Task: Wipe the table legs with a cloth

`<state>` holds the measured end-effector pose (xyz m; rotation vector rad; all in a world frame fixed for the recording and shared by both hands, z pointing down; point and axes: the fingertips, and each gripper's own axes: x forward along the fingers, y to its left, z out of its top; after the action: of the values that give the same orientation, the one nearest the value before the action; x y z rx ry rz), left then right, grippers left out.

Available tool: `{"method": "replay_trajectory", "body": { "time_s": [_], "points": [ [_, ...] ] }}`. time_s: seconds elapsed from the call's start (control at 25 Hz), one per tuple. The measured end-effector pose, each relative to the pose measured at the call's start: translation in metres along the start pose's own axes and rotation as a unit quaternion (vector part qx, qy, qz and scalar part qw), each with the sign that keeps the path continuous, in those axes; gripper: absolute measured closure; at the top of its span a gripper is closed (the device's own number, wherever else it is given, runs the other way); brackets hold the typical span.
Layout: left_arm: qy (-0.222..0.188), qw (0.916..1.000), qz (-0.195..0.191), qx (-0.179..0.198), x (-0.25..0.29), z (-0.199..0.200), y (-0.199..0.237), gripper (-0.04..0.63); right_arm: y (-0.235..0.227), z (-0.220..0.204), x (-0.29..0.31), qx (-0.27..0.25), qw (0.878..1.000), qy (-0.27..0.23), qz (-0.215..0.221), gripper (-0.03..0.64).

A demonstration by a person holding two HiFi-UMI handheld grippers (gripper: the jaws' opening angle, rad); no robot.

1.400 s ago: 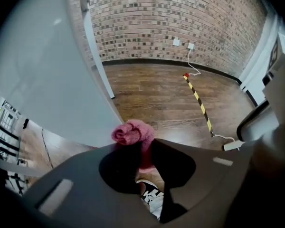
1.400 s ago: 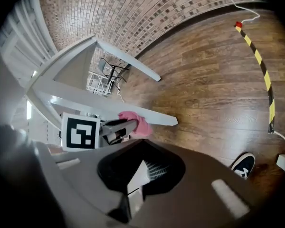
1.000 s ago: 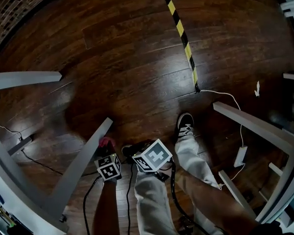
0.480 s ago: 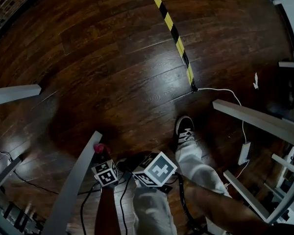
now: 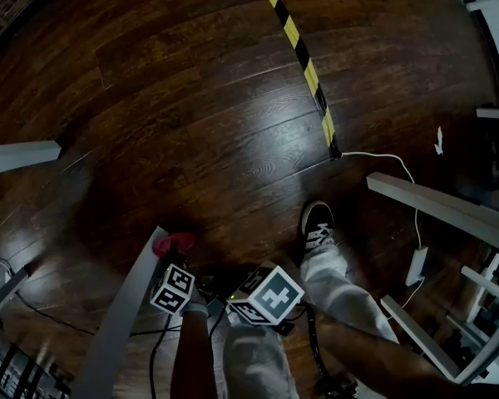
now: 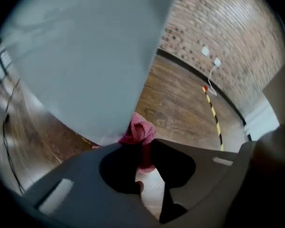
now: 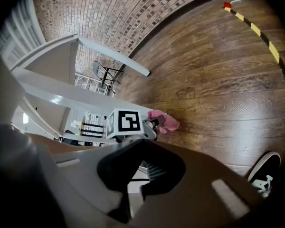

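The pink cloth (image 6: 140, 131) is being gripped between the closed fingers (image 6: 118, 167) of the left gripper (image 6: 142, 153). Its bunched end is sticking out just beyond the fingertips and is being pressed against the grey table leg (image 6: 85, 56), which is filling the view above and to the left of those fingers. In the head view that leg is being seen slanting away below and to the left of the fingers, over the dark wooden floor (image 5: 216, 123), and the cloth is touching it near its far end. The right gripper (image 7: 141, 161) is being held just to the right of the left one, apart from the leg. Its fingers are being held together with nothing between them, and the left gripper's marker cube (image 7: 125, 123) and the cloth are being shown just ahead of them. A black-and-white shoe (image 5: 318, 225) is being rested on the floor near the right side of those fingers. A yellow-and-black tape (image 5: 303, 65) is lying well ahead of both grippers. 2 more pieces are being seen well apart from the fingers: a grey bar (image 5: 21, 156) to the left and a second grey bar (image 5: 441, 208) to the right.
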<state>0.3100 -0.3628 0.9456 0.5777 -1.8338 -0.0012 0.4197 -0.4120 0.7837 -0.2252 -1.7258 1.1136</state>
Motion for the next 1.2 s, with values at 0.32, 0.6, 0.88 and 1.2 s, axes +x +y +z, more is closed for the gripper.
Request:
{"method": "replay_trajectory", "body": {
  "time_s": [0.32,0.6,0.88,1.2],
  "points": [
    [-0.102,0.977,-0.001,-0.187,-0.048,0.039,-0.018,0.529,0.017,0.012,-0.03,-0.009,1.0,0.0,-0.002,0.623],
    [-0.124,0.9721,0.019,-0.198,-0.133,0.06,-0.024,0.529,0.057,0.036,-0.081,-0.022,1.0,-0.002,-0.002,0.623],
    [-0.169,0.954,0.023,-0.246,-0.227,0.1,-0.051,0.529,0.123,0.057,-0.14,-0.053,0.998,0.005,0.03,0.623],
    [-0.209,0.9407,0.026,-0.266,-0.32,0.142,-0.084,0.529,0.186,0.064,-0.203,-0.102,0.993,0.011,0.056,0.623]
  ]
}}
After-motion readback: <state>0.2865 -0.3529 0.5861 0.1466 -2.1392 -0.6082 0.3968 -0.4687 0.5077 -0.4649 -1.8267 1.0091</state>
